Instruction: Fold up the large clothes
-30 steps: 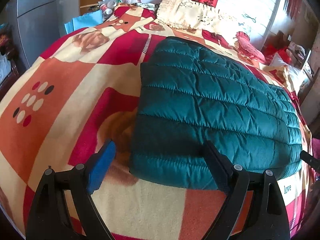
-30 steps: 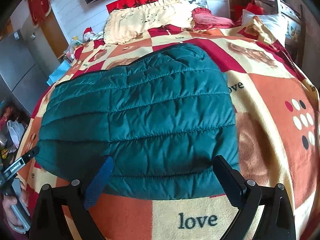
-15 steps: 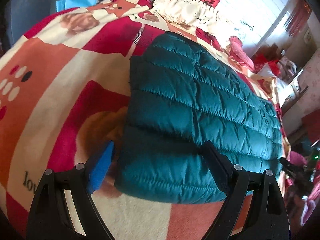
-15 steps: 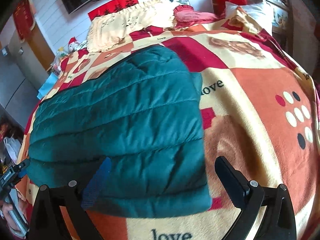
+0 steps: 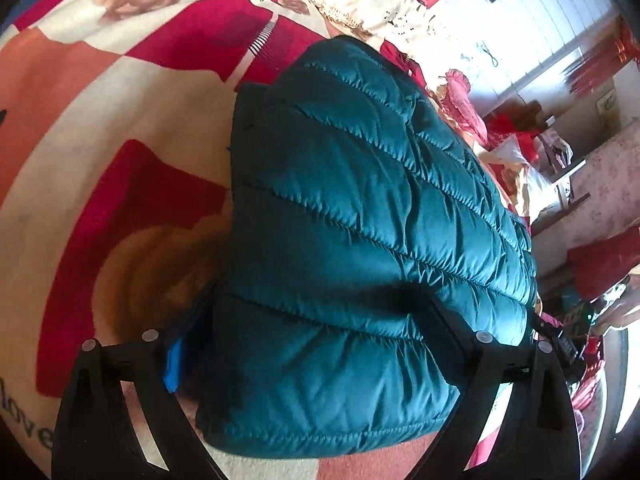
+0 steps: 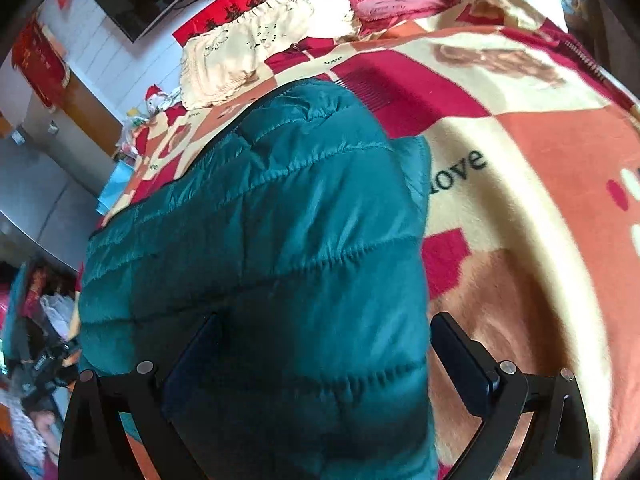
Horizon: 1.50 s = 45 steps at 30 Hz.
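A folded teal quilted puffer jacket (image 5: 360, 208) lies on the bed's red, orange and cream patterned blanket (image 5: 100, 120). My left gripper (image 5: 320, 352) is open and straddles the jacket's near left corner, one finger on each side of the fabric. My right gripper (image 6: 320, 364) is open and straddles the jacket's (image 6: 260, 240) near right edge, its left finger over the fabric and its right finger beside it above the blanket (image 6: 540, 200).
A cream frilled pillow (image 6: 248, 52) and a pink cushion (image 6: 392, 4) lie at the head of the bed. A grey cabinet (image 6: 36, 200) stands to the left. Clutter and a shelf (image 5: 560, 168) stand to the right.
Both grippers have moved forward and down onto the jacket's near edge, left one to its left corner and right one to its right edge. The jacket now sits between each pair of fingers.
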{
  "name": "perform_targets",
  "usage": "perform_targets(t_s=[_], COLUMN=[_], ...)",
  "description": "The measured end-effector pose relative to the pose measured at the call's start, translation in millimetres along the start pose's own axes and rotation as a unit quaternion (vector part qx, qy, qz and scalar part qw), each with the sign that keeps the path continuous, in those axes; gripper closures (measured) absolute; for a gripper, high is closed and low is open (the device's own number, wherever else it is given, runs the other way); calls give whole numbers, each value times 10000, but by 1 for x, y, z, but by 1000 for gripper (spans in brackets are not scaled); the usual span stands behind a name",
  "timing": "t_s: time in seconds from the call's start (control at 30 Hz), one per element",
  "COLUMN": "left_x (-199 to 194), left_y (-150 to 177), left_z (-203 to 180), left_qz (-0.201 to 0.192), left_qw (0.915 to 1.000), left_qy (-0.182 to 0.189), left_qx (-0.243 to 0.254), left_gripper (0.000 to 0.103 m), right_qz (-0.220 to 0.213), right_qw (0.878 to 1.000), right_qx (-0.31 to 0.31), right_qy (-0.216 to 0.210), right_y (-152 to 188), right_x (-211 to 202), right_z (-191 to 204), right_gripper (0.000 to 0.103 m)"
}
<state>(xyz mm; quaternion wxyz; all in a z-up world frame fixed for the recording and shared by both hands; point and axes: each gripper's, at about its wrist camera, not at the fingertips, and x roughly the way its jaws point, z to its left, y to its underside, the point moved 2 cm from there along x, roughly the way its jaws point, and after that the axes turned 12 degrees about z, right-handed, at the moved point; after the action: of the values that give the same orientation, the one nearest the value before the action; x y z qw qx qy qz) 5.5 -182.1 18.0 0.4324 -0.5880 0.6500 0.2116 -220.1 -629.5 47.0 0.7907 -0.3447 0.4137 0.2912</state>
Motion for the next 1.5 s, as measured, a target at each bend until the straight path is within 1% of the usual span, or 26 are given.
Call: perform_targets(t_s=[0.03,0.1,0.17,0.23,0.4,0.43,0.47,0.5,0.53,0.57,0.6,0.63,0.67,0.77,0.87,1.0,1.1,1.3,1.43,1.5], left_x=[3,9,12,14,14,14,12,10,7,3,-2,-5,-9,-20,-27,-38,-49,-72,-75,-71], left_y=[0,-1,-3,-6,-2,-1,0,2,4,6,9,10,13,20,28,43,55,94,113,118], left_z=[0,1,1,2,0,-1,-2,-4,-5,-9,-13,-15,-17,-20,-24,-22,-23,-22,-8,0], left_qz=[35,151,155,142,31,36,5,-27,-77,-125,-174,-207,-238,-280,-306,-251,-200,-59,91,175], left_qw=[10000,9998,9998,9997,9999,9999,9998,9997,9996,9996,9994,9993,9992,9988,9985,9984,9982,9968,9975,9981], left_qy=[20,99,141,193,146,148,198,233,244,233,198,175,171,189,144,218,282,317,361,318], left_qx=[13,14,-9,-39,-5,30,43,52,76,132,205,251,285,349,430,456,498,728,603,493], left_gripper=[1,1,0,0,1,4,8,15,23,27,33,38,40,44,45,46,46,46,46,46], right_qz=[35,140,223,219,175,146,96,39,-28,-116,-153,-180,-205,-252,-268,-255,-226,-30,155,165], right_qw=[9999,9993,9985,9986,9983,9982,9983,9985,9986,9986,9985,9984,9982,9975,9970,9964,9952,9948,9941,9944], right_qx=[3,-24,-39,-47,10,-2,-22,-55,-104,-168,-198,-212,-213,-161,-209,-288,-243,-354,-344,-292], right_qy=[-96,-345,-501,-488,-560,-581,-570,-547,-527,-495,-492,-496,-525,-645,-689,-758,-922,-958,-1020,-1006], right_y=[-2,-7,-10,-11,-9,-8,-6,-3,0,4,6,7,9,14,21,33,45,81,110,120], right_x=[3,12,19,23,26,26,24,22,18,13,9,5,0,-12,-22,-34,-46,-66,-75,-77], right_z=[0,0,1,4,5,7,9,11,13,16,19,20,22,23,28,33,35,41,37,33], right_gripper=[0,0,0,0,0,1,6,10,19,28,32,38,43,49,52,53,54,55,56,56])
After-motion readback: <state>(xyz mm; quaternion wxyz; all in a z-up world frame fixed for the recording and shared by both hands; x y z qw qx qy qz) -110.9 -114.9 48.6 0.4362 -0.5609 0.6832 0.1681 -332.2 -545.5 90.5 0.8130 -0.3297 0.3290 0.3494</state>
